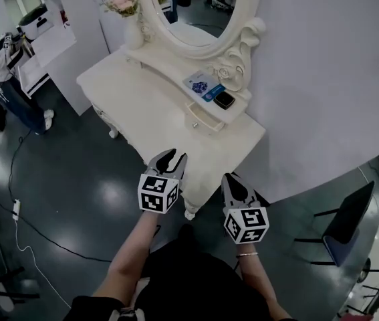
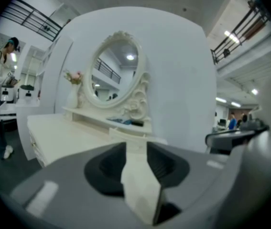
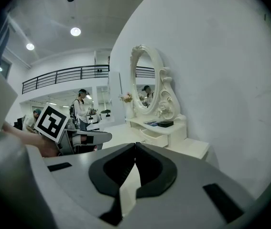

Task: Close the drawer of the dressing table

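The white surface (image 1: 142,105) stands against the wall beneath an oval mirror (image 1: 196,5). Short of its near corner, the person's left forearm (image 1: 132,246) and right forearm (image 1: 255,273) reach out side by side, both claws aimed at it and tipped slightly down, touching nothing. The left claw (image 1: 174,155) gapes wide and empty. The right claw (image 1: 233,178) has its tips pressed together, also empty. The drawer (image 1: 204,120), under the raised shelf (image 1: 169,69), sits pulled out a little, well apart from both claws.
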Demonstrator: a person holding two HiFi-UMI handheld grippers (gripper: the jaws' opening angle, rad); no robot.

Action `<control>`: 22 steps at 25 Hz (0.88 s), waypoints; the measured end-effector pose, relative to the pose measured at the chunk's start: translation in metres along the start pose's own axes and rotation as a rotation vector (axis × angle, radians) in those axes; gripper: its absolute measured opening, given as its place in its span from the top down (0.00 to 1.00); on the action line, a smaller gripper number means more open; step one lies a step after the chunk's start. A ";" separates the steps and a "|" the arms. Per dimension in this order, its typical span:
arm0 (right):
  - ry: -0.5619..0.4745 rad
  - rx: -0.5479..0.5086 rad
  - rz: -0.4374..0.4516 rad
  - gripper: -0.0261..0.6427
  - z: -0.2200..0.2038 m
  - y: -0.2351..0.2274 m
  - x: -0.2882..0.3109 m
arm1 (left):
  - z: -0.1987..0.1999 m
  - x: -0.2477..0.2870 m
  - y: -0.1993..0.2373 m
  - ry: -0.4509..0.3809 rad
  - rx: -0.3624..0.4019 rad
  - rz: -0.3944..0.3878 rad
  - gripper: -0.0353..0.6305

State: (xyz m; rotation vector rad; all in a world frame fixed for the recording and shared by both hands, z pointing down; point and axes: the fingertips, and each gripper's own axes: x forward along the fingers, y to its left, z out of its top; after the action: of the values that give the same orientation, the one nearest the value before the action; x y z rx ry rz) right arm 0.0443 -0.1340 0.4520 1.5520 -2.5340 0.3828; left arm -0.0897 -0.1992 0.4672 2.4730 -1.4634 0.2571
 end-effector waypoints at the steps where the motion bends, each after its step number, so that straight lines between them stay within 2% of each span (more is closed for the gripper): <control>1: 0.002 0.000 -0.003 0.95 0.001 0.000 0.005 | 0.001 0.004 0.003 0.003 -0.001 -0.005 0.74; 16: 0.029 0.009 -0.047 0.95 0.004 -0.025 0.035 | 0.000 0.061 0.020 0.051 0.027 -0.045 0.74; 22: 0.049 0.012 -0.034 0.95 0.005 -0.038 0.056 | -0.002 0.088 0.026 0.066 0.039 -0.047 0.74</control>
State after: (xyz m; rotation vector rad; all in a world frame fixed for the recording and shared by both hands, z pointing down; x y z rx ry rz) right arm 0.0522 -0.1994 0.4672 1.5683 -2.4695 0.4263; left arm -0.0702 -0.2837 0.4965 2.5010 -1.3846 0.3569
